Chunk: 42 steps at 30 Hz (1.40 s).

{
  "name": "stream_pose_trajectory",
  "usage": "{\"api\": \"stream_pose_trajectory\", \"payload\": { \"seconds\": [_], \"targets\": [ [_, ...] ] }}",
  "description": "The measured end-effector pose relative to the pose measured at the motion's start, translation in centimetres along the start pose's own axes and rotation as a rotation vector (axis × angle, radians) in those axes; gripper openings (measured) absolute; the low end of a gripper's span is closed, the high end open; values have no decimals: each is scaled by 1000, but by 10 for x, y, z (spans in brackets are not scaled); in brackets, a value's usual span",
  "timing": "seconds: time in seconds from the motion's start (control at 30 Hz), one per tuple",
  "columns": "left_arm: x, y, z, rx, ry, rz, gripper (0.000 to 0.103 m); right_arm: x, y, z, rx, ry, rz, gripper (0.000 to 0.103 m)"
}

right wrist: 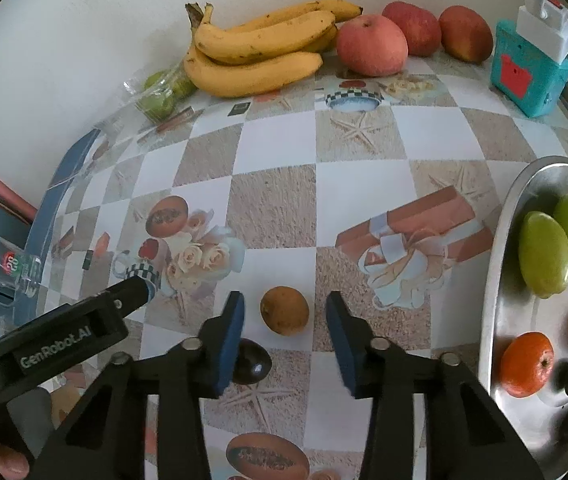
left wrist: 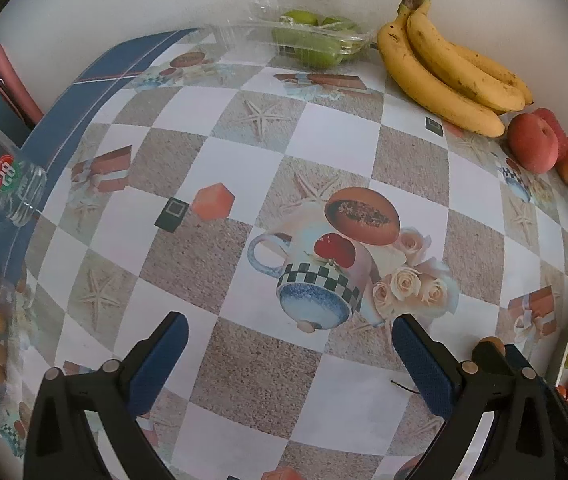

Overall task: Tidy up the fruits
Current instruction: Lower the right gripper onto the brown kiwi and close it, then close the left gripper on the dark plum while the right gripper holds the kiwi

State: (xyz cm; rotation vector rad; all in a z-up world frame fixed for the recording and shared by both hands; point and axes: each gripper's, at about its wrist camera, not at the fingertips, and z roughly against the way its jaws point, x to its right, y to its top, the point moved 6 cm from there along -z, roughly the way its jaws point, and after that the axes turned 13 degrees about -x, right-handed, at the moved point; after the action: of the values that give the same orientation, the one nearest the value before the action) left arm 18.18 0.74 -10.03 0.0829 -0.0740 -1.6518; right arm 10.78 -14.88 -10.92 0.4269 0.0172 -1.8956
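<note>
Right wrist view: several fruits already lie in the metal tray (right wrist: 495, 264) at right, while the right gripper (right wrist: 285, 312), unclenched, straddles a brown fruit (right wrist: 284, 310) on the bench (right wrist: 276, 152).

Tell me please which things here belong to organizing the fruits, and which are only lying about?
For the job:
- small brown fruit between the right gripper pads
- dark fruit
- bananas
- red apples
- packed green fruits
- metal tray with fruit

Lying about:
- teal box
- glass mug
- left gripper, empty

"GenRobot.AI" on the left claw's (right wrist: 146, 292) black body; "28" on the glass mug's (left wrist: 8, 178) round label
</note>
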Motion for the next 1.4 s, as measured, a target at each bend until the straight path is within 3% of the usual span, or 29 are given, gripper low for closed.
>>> {"api": "stream_pose_trajectory", "payload": {
  "seconds": [0.17,0.4,0.6,1.07,1.13,1.4],
  "targets": [
    [2,0,0,2,-5,-3,103,2,0,1,3,14,-14,27],
    [7,-4,-1,-10,-18,-18,103,5,-2,13,14,25,-22,27],
    [27,-12,7,-5,-63,-89,101,12,-9,28,11,13,-55,27],
    [69,-36,26,19,-143,-217,73,43,-29,75,52,20,-157,27],
    [77,-39,24,14,-158,-241,59,47,-30,76,50,30,-173,27],
    [100,-52,12,-26,-143,-333,55,54,-31,85,66,52,-188,27]
  ]
}}
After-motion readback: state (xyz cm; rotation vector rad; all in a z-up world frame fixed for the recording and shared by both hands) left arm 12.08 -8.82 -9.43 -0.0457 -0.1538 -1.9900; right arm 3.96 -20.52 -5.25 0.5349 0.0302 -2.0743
